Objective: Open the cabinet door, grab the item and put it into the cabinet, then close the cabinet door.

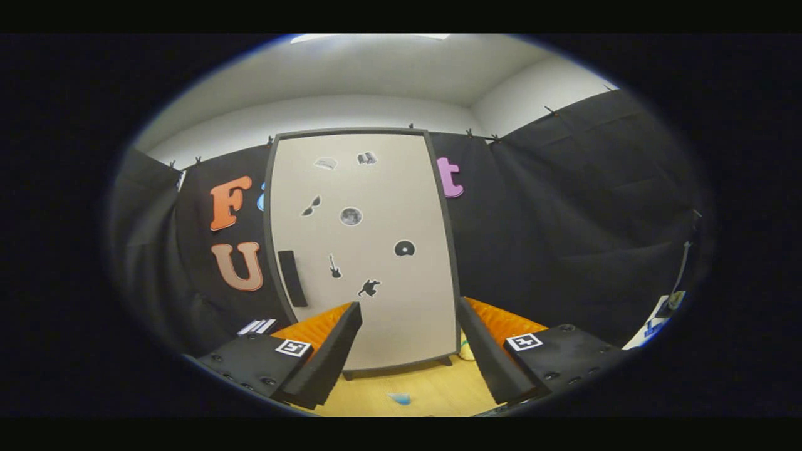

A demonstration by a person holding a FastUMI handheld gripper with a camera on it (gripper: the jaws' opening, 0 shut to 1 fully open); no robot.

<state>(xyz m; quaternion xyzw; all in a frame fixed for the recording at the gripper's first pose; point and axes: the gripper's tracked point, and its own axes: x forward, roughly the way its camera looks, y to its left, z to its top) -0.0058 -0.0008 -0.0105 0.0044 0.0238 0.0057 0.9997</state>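
gripper [408,319] level and facing forward, fingers [332,341] spread wide apart (nothing held between them)

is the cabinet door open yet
No, the door sits flush in its frame, handle untouched, beyond the open gripper.

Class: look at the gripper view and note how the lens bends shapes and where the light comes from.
In the gripper view, the fisheye bows the closed cabinet door outward at its sides; a ceiling light glares pale above; the wooden surface is evenly lit; the open tool looms large, its fingers apart, holding nothing.
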